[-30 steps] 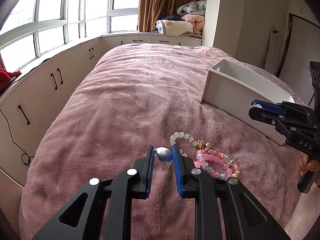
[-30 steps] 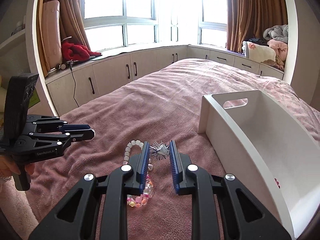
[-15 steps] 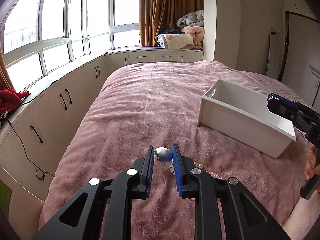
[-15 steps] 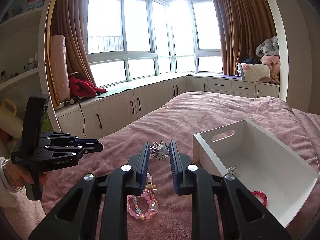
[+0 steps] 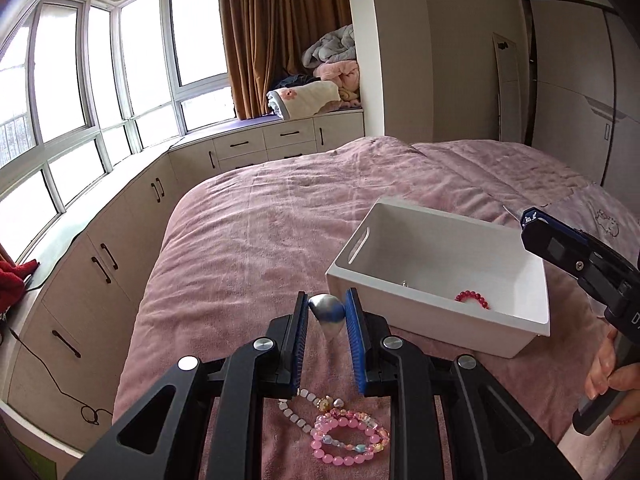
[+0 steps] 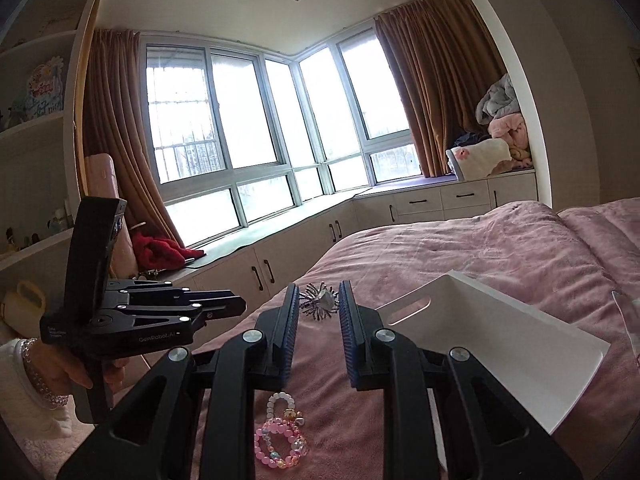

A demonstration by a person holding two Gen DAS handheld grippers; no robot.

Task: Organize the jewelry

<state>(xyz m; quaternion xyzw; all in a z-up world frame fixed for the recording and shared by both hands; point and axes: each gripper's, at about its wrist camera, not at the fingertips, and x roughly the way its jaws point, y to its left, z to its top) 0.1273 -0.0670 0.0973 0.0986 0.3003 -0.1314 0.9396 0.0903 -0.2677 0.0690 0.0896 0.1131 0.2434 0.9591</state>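
My left gripper [image 5: 327, 312] is shut on a smooth silver teardrop piece [image 5: 327, 314], held in the air above the pink bed. My right gripper [image 6: 319, 300] is shut on a spiky silver brooch [image 6: 320, 301], also lifted. Below both, a white bead bracelet [image 5: 296, 412] and pink bead bracelets [image 5: 348, 440] lie in a heap on the blanket; the pink bracelets [image 6: 280, 444] show in the right wrist view too. The white storage box [image 5: 424, 316] stands to the right, with a red bead bracelet [image 5: 472, 299] inside. The right gripper [image 5: 532, 224] hangs over the box's far right corner in the left wrist view.
The pink bed [image 5: 280, 220] runs on behind the box. White cabinets [image 5: 100, 264] line the window side on the left, with a red cloth [image 6: 160, 252] on the sill. Folded blankets [image 5: 320, 92] sit on the window seat. A hand [image 5: 608, 372] holds the right gripper's handle.
Both grippers rose from the blanket with their pieces still held. The bracelet heap dropped lower in both views, and the box's inside with the red bracelet came into sight.
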